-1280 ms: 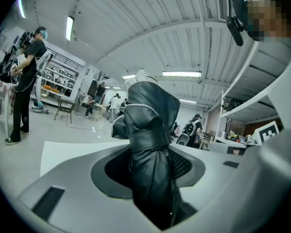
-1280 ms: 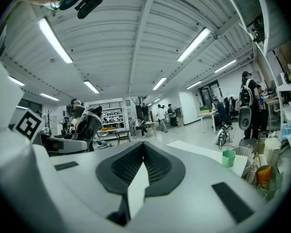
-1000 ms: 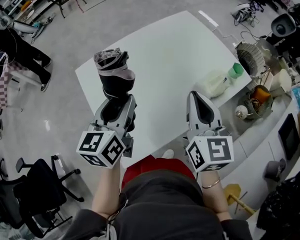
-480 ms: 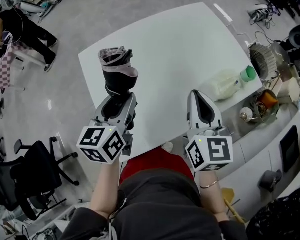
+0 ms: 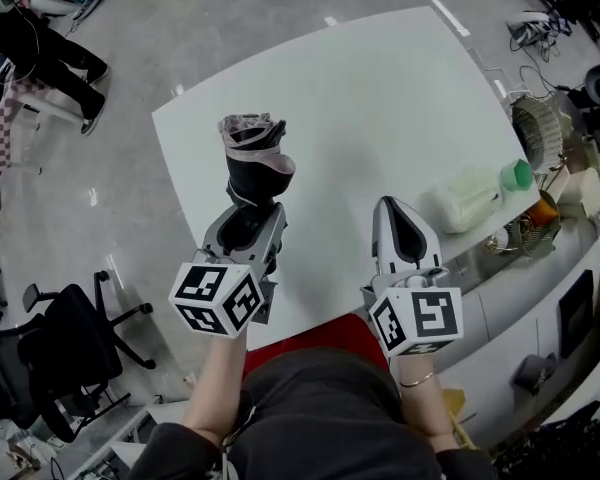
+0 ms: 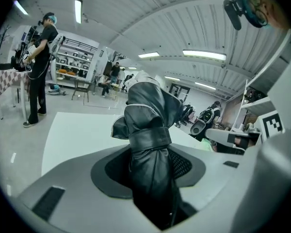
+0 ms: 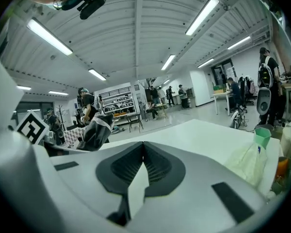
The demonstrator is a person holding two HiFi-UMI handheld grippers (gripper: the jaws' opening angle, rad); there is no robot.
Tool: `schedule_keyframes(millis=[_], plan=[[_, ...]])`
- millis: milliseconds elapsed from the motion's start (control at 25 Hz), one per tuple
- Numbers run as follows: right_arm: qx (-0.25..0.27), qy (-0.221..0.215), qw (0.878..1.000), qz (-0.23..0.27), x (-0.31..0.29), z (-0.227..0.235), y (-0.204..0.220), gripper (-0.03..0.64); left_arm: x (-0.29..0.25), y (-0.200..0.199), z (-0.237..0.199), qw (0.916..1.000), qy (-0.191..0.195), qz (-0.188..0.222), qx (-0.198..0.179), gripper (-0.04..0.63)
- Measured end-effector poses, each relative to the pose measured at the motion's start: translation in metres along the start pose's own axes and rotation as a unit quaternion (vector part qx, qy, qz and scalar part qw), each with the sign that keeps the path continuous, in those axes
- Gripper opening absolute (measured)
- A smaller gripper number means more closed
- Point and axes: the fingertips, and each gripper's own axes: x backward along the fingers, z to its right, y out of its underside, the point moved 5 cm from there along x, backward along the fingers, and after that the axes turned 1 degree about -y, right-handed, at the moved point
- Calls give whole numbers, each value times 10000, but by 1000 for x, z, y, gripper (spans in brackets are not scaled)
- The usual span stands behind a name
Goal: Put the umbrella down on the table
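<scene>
A folded black umbrella (image 5: 255, 163) with a pale pink edge stands up out of my left gripper (image 5: 248, 218), which is shut on its lower part. In the left gripper view the strapped umbrella (image 6: 150, 140) fills the gap between the jaws and hides the tips of my left gripper (image 6: 148, 176). It hangs over the near left part of the white table (image 5: 380, 98). My right gripper (image 5: 393, 208) is over the table's near edge, shut with nothing in it. In the right gripper view the tips of the right gripper (image 7: 143, 147) meet, and the umbrella (image 7: 98, 130) shows at the left.
A pale plastic jug (image 5: 470, 196) with a green cap lies at the table's right edge. Beyond that edge a counter holds a fan (image 5: 540, 128) and clutter. A black office chair (image 5: 70, 348) stands on the floor at left. A person (image 5: 40, 53) stands far left.
Both grippers have sunk toward the table and moved forward over its near edge. The left one still holds the umbrella, which has tilted a little; the right stays shut.
</scene>
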Motion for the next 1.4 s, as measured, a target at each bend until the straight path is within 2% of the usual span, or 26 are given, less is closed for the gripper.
schedule_keyframes(millis=[560, 1080, 1400], plan=[[30, -19, 9992, -404, -52, -1, 18, 18, -54, 17, -23, 9979, 65, -622, 172, 196], [30, -82, 9976, -681, -83, 8, 36, 18, -102, 21, -24, 9949, 63, -1004, -34, 196], [6, -92, 9966, -813, -101, 12, 43, 18, -132, 14, -21, 9938, 93, -1084, -218, 196]])
